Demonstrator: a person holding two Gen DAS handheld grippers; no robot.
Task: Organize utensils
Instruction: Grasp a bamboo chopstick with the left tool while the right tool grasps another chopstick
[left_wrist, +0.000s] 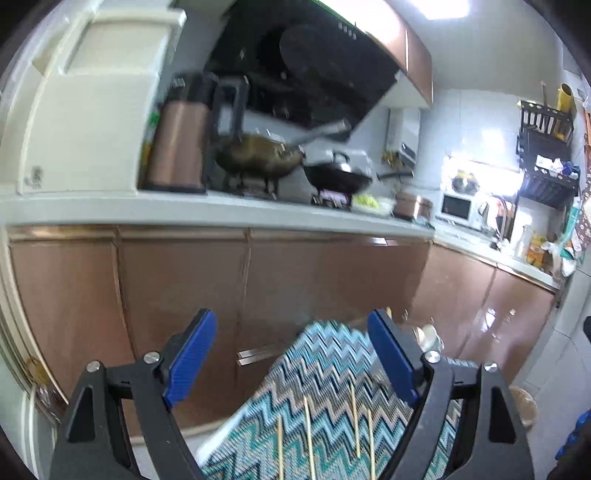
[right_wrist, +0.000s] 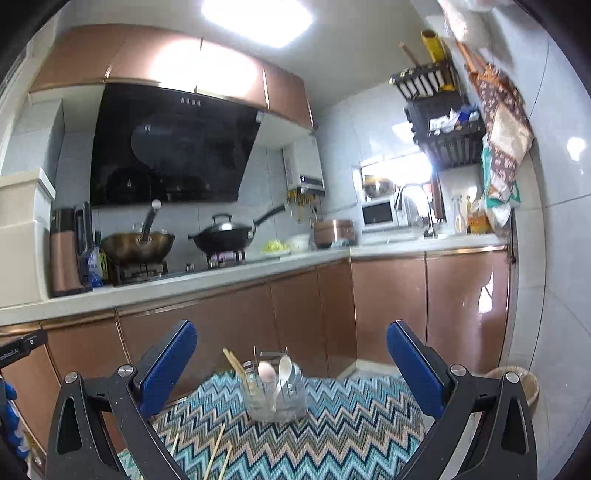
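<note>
both tongs, left (left_wrist: 291, 360) & right (right_wrist: 291, 363), gape empty over chopsticks (left_wrist: 308, 435) on zigzag mat (right_wrist: 332, 435).

Two woks (right_wrist: 137, 244) on the stove, copper thermos (right_wrist: 65, 253), microwave (right_wrist: 377, 213) (under a cluttered black rack (right_wrist: 448, 125)), wicker bin (right_wrist: 526, 384).

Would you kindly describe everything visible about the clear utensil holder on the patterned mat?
The utensil holder looks like clear glass or plastic, with a thin metal frame rising above its rim. It stands upright on the zigzag mat, centred ahead of the right gripper's open jaws, untouched by them. Inside lean two pale spoons and some wooden chopsticks.
</note>
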